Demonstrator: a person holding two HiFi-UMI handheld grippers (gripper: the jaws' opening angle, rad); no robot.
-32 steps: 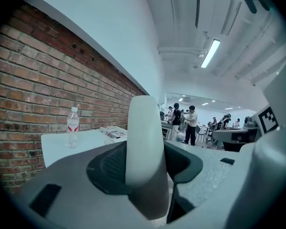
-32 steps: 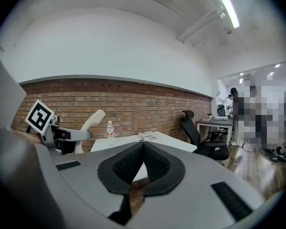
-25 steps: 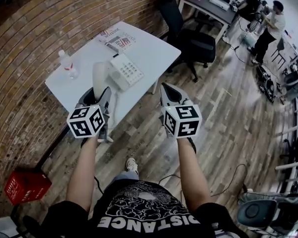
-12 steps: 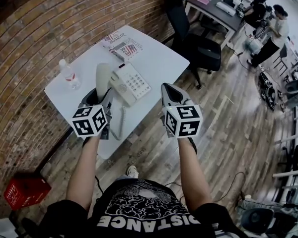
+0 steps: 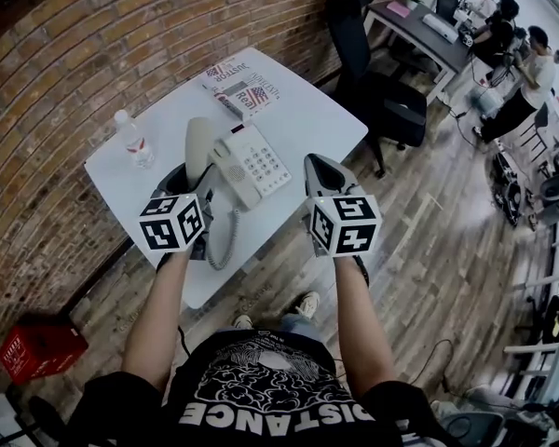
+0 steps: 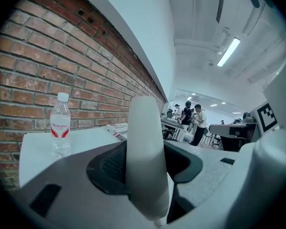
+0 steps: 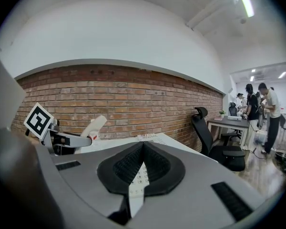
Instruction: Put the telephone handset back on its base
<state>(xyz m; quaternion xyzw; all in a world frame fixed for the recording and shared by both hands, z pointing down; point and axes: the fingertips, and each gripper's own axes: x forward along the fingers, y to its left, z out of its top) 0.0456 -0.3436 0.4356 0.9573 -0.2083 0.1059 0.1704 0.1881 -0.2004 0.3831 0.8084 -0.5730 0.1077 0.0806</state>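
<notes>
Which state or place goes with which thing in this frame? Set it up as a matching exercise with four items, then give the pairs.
Things:
1. handset
2. water bottle
3. magazine
4. right gripper

Places and states:
A. lies flat at the far end of the table
B. jaws together, nothing held
C. clamped in the left gripper, off its base
D. stands upright near the brick wall

Pairs: 1-C, 2-D, 3-A, 4-B
</notes>
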